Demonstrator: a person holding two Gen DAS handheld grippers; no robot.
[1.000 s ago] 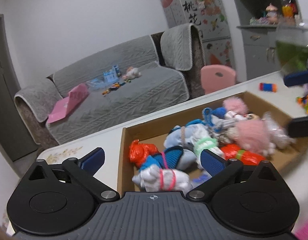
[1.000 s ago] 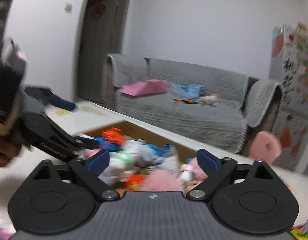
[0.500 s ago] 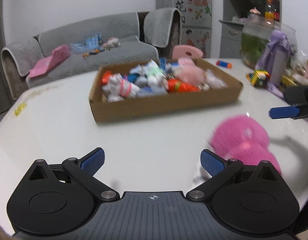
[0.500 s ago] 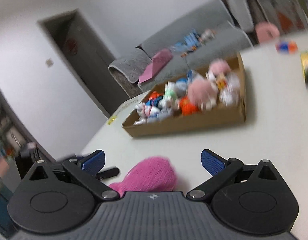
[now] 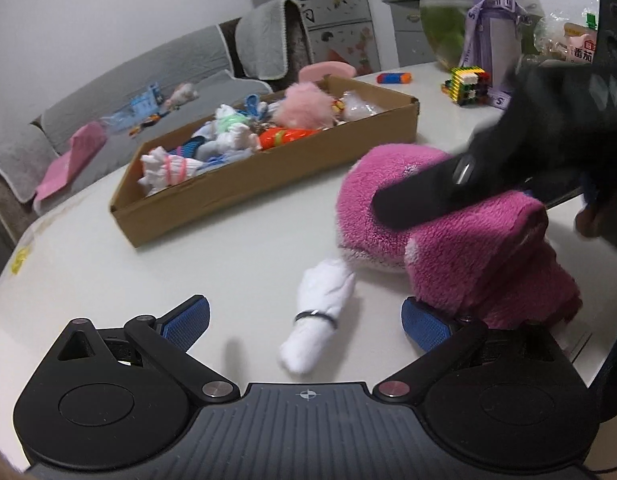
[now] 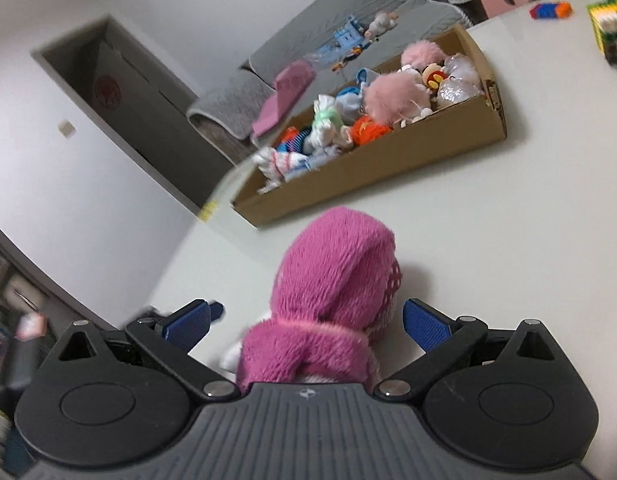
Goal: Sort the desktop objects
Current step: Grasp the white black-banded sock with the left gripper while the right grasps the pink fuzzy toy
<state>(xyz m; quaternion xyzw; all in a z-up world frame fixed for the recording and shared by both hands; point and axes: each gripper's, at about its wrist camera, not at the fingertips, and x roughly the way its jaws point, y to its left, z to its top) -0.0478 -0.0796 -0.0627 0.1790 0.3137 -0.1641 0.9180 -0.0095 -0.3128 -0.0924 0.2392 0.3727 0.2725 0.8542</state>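
Pink plush toy lies on the bench, centre-bottom of the right wrist frame, between my gaping right claw | judged light, soft, compressible; I'd pinch the bulky head | left claw released, over a white rolled cloth | cardboard box upper centre, open bench between.

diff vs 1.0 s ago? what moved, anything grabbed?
Both grippers pulled back from over the cardboard box to the near table. The right gripper now straddles the fuzzy magenta plush toy, jaws open, no grip yet. The left gripper hovers open over a rolled white sock. Box contents look unchanged.
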